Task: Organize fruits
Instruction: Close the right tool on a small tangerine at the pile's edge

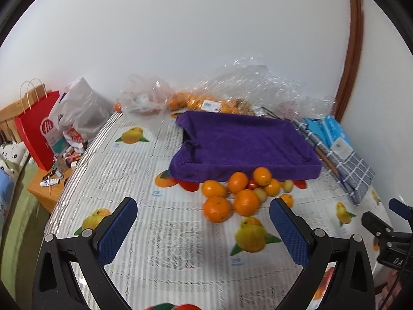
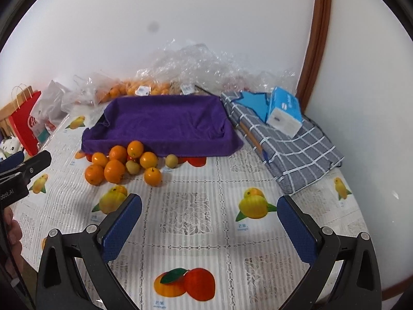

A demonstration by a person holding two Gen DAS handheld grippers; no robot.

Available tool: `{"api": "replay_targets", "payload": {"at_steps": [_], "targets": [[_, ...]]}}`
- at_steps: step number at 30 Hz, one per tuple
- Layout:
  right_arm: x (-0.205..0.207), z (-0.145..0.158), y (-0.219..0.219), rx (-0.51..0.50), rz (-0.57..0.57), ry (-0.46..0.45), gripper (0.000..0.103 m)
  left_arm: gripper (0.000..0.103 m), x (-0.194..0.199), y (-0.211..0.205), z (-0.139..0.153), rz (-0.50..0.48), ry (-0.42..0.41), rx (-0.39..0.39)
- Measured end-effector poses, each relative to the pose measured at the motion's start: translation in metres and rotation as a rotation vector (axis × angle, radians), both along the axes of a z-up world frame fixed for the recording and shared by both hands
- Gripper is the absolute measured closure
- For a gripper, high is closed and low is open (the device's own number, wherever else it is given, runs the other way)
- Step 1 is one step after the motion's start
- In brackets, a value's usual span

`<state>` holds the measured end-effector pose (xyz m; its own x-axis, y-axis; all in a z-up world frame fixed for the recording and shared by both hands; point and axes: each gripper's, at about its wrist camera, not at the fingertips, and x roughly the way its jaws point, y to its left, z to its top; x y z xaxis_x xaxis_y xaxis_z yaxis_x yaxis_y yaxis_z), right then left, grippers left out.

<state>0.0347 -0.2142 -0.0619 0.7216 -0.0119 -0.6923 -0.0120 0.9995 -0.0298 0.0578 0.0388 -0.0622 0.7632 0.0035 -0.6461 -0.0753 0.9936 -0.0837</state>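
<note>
A pile of several oranges (image 1: 233,193) and small yellow-green fruits (image 1: 260,194) lies on the table in front of a tray lined with a purple towel (image 1: 245,144). The tray holds nothing. The pile (image 2: 121,164) and the purple tray (image 2: 165,124) also show in the right wrist view. My left gripper (image 1: 204,209) is open and empty, just short of the nearest orange (image 1: 216,208). My right gripper (image 2: 209,206) is open and empty, above the tablecloth to the right of the pile.
Clear plastic bags with more oranges (image 1: 196,103) lie along the wall behind the tray. A folded checked cloth (image 2: 291,147) with a tissue pack (image 2: 285,113) lies right of the tray. A red paper bag (image 1: 36,134) stands off the table's left edge.
</note>
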Motion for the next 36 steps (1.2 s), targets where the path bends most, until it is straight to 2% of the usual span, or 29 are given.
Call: {"api": "replay_targets", "payload": {"at_steps": [7,12,14,16,19,26,29,30,32,36], "targets": [[0.020,-0.037,-0.011,0.047,-0.006,0.011,0.000,0.002,0.019,0.016,-0.032,0.009,0.066,-0.016],[0.034,-0.062,-0.010,0.089,0.059,0.059,0.003,0.002,0.035,0.020,-0.051,-0.030,0.123,-0.011],[0.044,-0.070,-0.008,0.082,0.055,0.086,0.004,0.007,0.039,0.021,-0.058,-0.030,0.121,0.012],[0.052,-0.078,-0.004,0.078,0.060,0.098,0.012,0.007,0.043,0.023,-0.066,-0.027,0.127,0.026],[0.063,-0.087,0.003,0.109,0.073,0.112,0.013,0.008,0.050,0.029,-0.080,-0.034,0.163,0.007],[0.075,-0.083,0.030,0.148,0.141,0.035,0.015,0.008,0.053,0.038,-0.098,-0.048,0.154,-0.008],[0.086,-0.085,0.041,0.155,0.149,0.039,0.027,0.017,0.057,0.041,-0.104,-0.049,0.181,-0.027],[0.091,-0.089,0.044,0.157,0.151,0.059,0.033,0.018,0.056,0.043,-0.103,-0.044,0.173,-0.034],[0.098,-0.095,0.049,0.159,0.158,0.088,0.040,0.018,0.057,0.045,-0.104,-0.043,0.177,-0.046],[0.100,-0.100,0.056,0.143,0.171,0.082,0.043,0.019,0.057,0.046,-0.104,-0.047,0.173,-0.054]]}}
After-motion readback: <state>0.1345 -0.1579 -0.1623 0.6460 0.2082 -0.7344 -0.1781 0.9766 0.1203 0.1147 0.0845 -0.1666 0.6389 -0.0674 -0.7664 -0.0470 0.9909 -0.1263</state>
